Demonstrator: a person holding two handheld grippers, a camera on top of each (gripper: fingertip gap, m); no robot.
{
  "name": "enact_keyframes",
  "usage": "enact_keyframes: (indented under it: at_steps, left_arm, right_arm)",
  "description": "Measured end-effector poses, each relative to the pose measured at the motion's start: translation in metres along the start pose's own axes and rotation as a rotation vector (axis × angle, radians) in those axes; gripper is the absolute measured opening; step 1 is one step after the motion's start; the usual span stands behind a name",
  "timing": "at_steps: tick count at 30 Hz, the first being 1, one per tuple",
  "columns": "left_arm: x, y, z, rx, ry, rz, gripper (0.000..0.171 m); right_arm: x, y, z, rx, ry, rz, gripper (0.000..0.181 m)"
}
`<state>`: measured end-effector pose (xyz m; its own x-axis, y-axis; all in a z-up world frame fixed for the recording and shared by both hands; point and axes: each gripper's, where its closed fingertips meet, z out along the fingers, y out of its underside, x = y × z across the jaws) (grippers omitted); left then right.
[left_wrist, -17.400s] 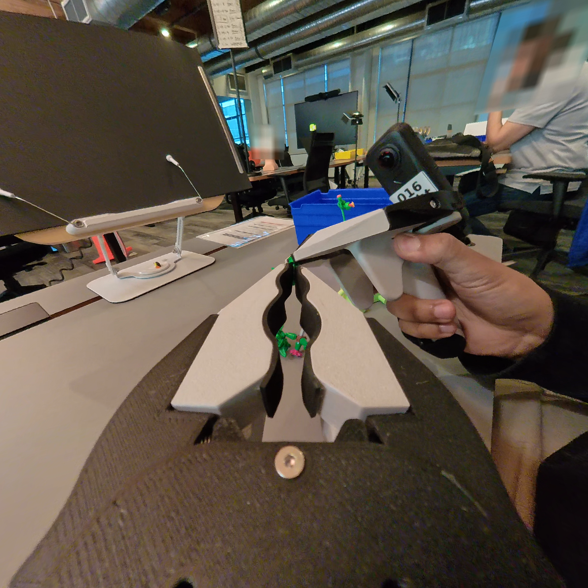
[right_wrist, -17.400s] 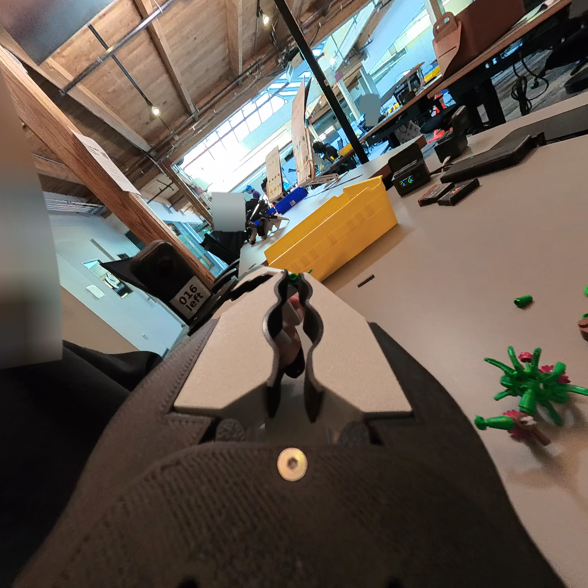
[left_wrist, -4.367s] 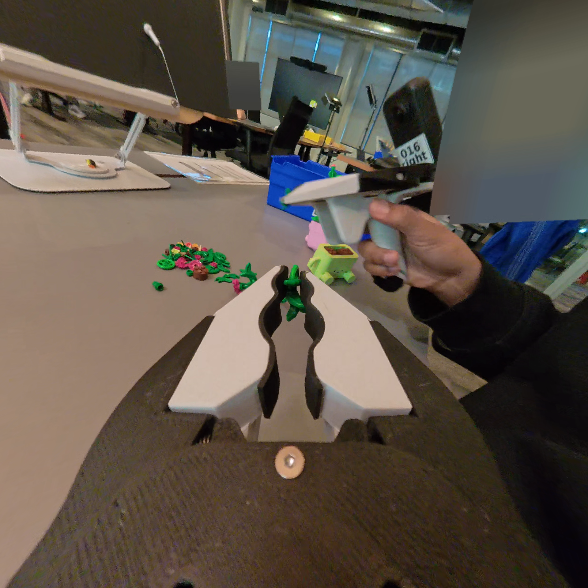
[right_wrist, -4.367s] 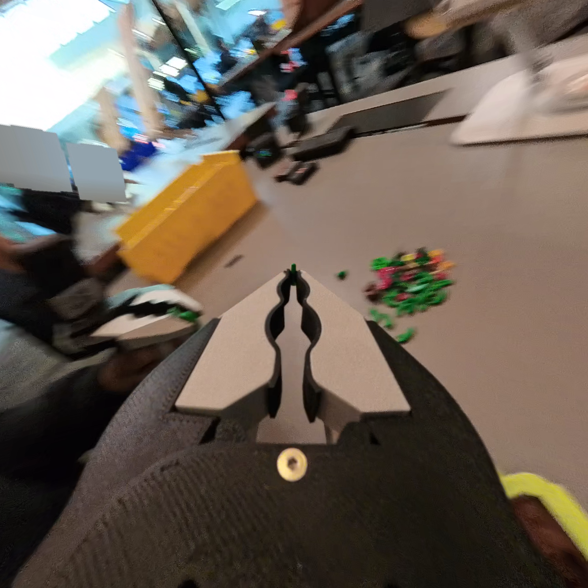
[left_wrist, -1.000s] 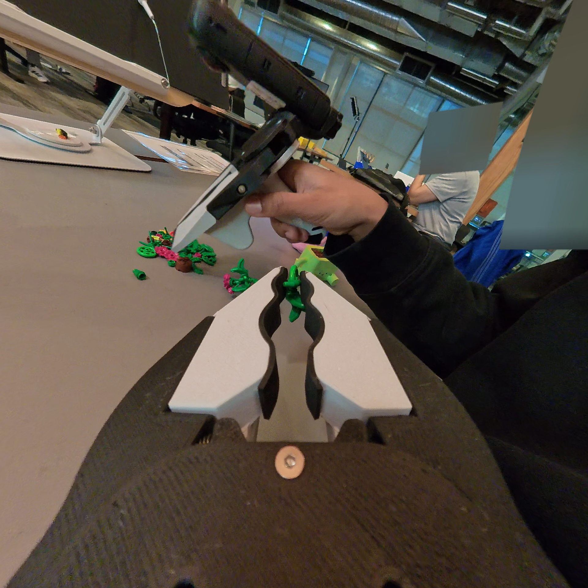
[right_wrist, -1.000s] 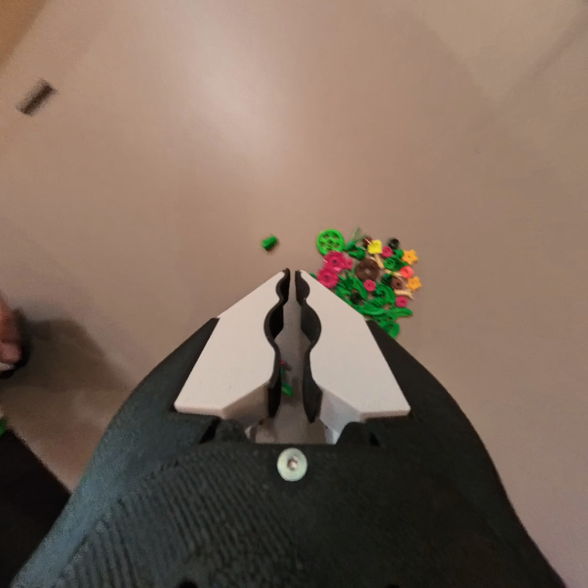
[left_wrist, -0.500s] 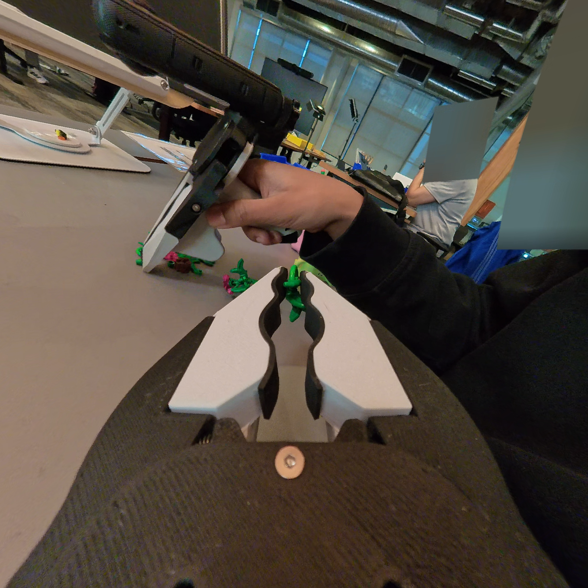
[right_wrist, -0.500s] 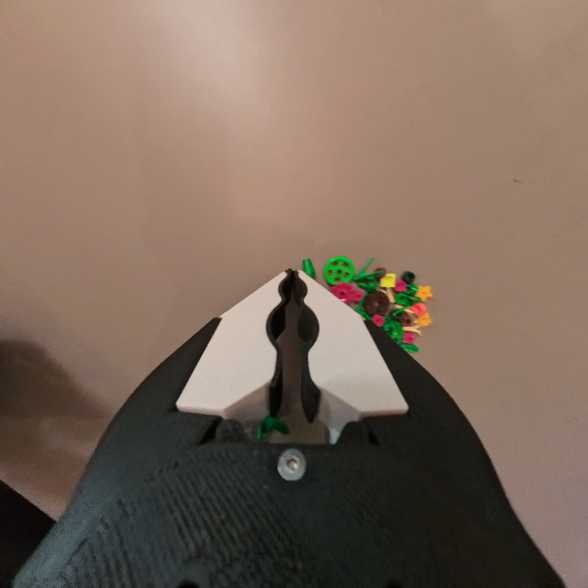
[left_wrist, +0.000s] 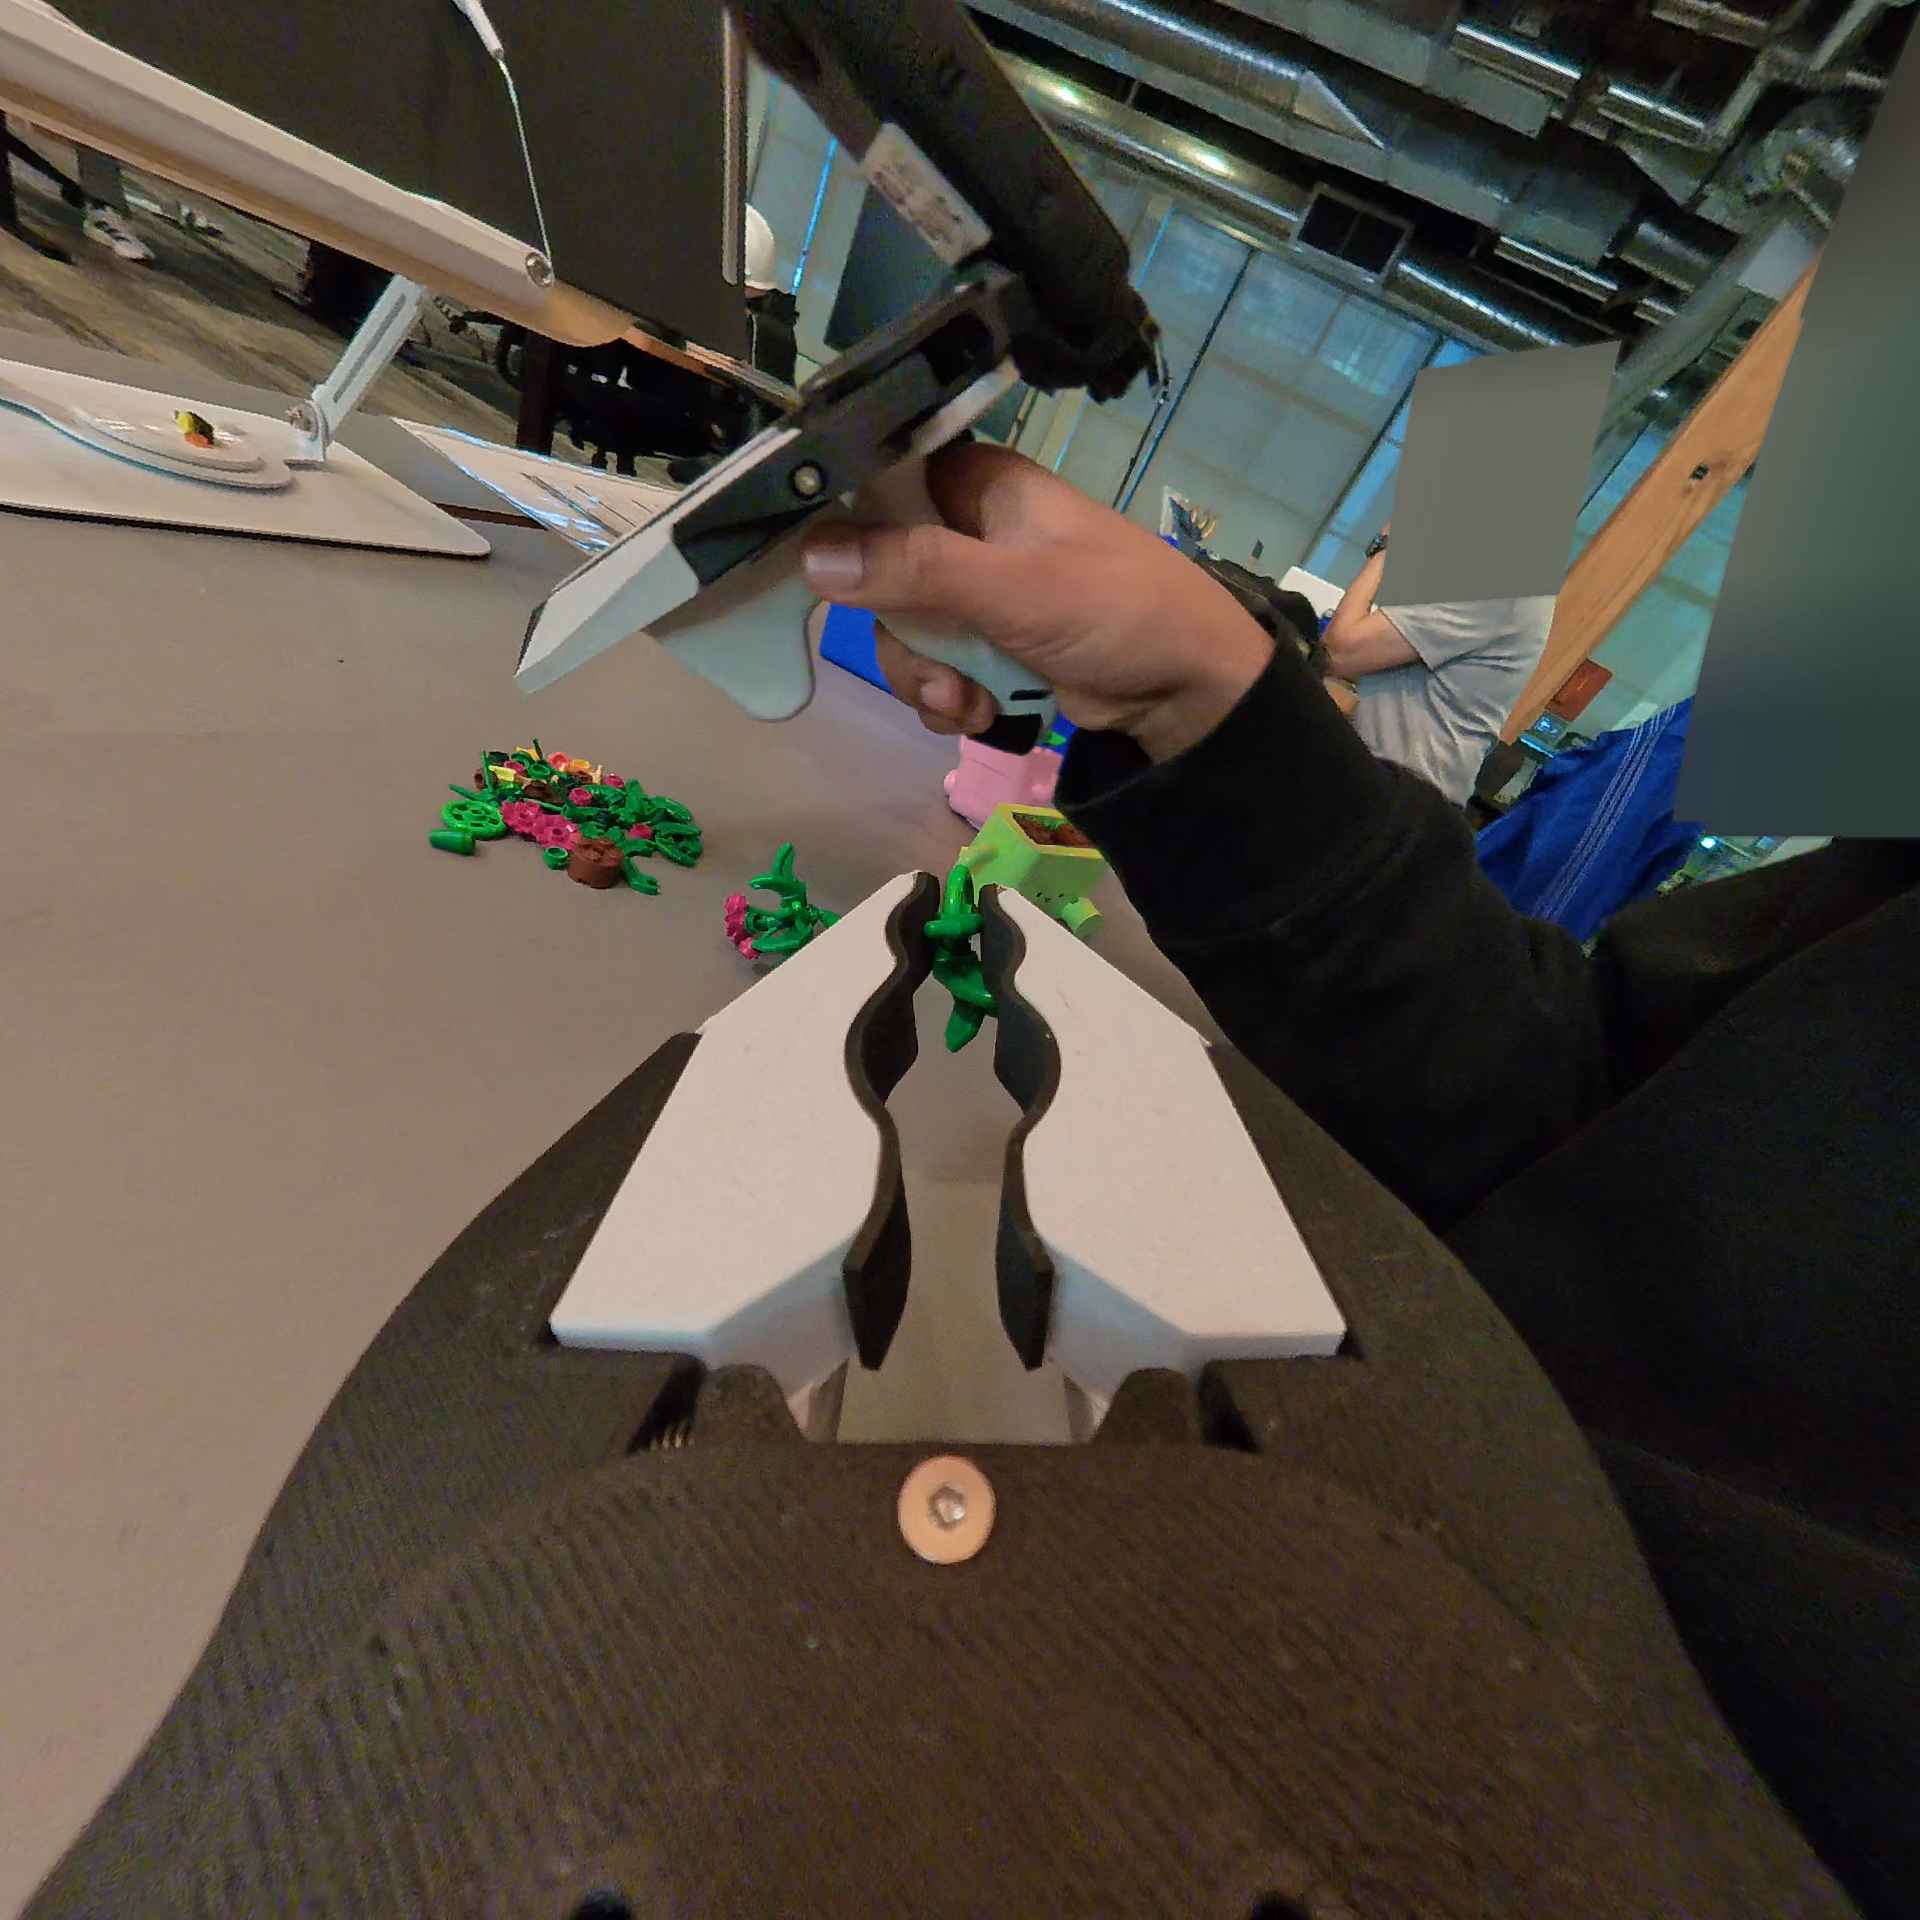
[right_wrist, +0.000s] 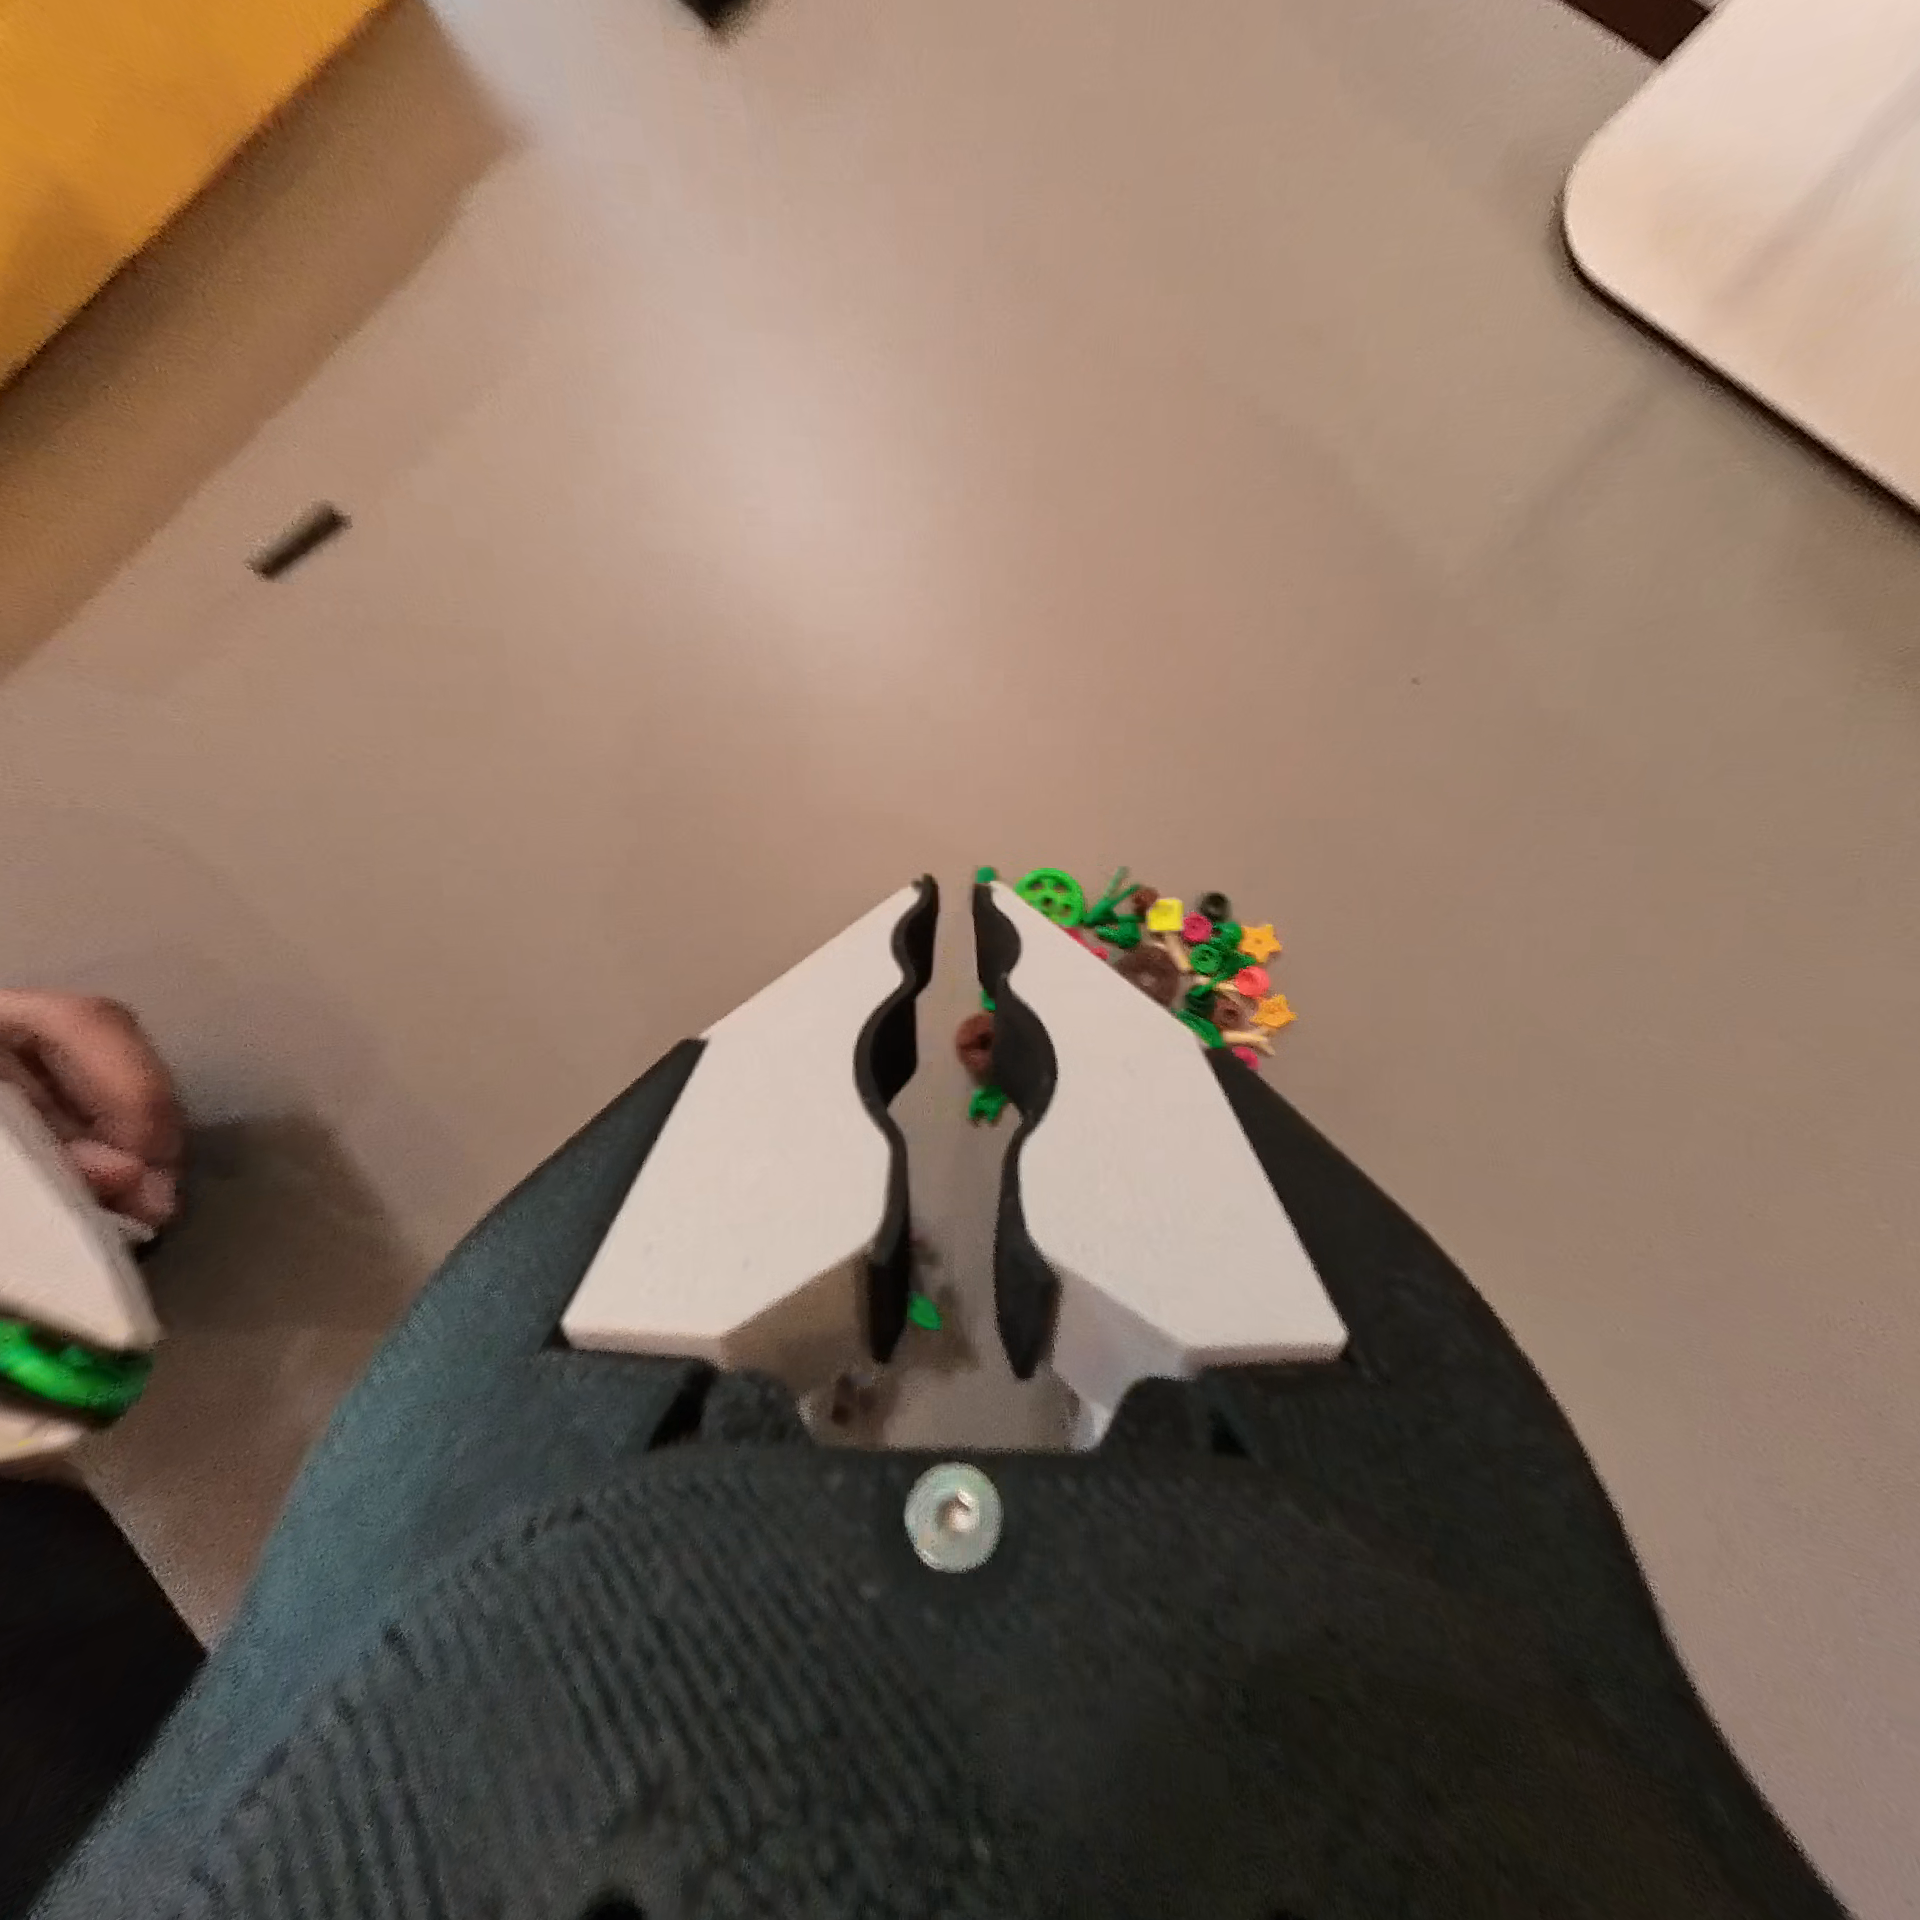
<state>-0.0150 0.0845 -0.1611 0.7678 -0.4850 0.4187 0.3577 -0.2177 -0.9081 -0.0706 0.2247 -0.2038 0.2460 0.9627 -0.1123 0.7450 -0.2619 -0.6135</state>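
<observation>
The left gripper (left_wrist: 951, 894) is clamped on a green plastic leafy stem (left_wrist: 961, 961). The right gripper (right_wrist: 954, 894), fingers slightly apart and empty, hangs above the heap of small coloured plastic flower pieces (right_wrist: 1195, 961) on the grey table (right_wrist: 935, 520). The thin stem could twist loose.

It was an open-plan office or lab: exposed ducts (left_wrist: 1247, 94) ran overhead, tall windows (left_wrist: 1278, 343) lined the far wall, a seated person (left_wrist: 1455, 665) worked at another desk, and a wide grey table (left_wrist: 208, 935) filled the foreground.

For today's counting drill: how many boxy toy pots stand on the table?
2. A pink pot sits below the hand; a green pot sits nearer, beside the sleeve, which may hide more.
</observation>
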Motion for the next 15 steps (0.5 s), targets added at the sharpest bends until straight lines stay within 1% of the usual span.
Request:
enact_keyframes:
  at_steps: [2, 4, 8, 10, 13, 14, 15]
  left_arm:
    - [0.000, -0.001, -0.001, 0.005, 0.000, -0.005, 0.003]
    - [-0.003, -0.005, -0.003, 0.041, 0.003, -0.037, 0.003]
    - [-0.020, -0.018, -0.016, 0.158, -0.016, -0.169, 0.002]
    - [-0.027, -0.021, -0.019, 0.188, -0.025, -0.210, 0.003]
    - [-0.030, -0.021, -0.020, 0.196, -0.037, -0.223, 0.003]
    - [-0.029, -0.020, -0.019, 0.190, -0.040, -0.217, 0.003]
    - [-0.029, -0.020, -0.018, 0.186, -0.040, -0.213, 0.003]
  right_arm:
    - [-0.017, -0.004, -0.008, 0.074, -0.045, -0.031, 0.011]
    - [-0.035, -0.008, -0.020, 0.170, -0.095, -0.060, 0.015]
    - [-0.060, -0.008, -0.057, 0.439, -0.098, -0.117, 0.015]
    - [-0.081, -0.003, -0.079, 0.614, -0.115, -0.160, 0.016]
    - [-0.122, 0.014, -0.104, 0.866, -0.173, -0.270, 0.024]
    - [-0.132, 0.020, -0.106, 0.917, -0.167, -0.293, 0.024]
    - [-0.140, 0.026, -0.103, 0.934, -0.158, -0.310, 0.026]
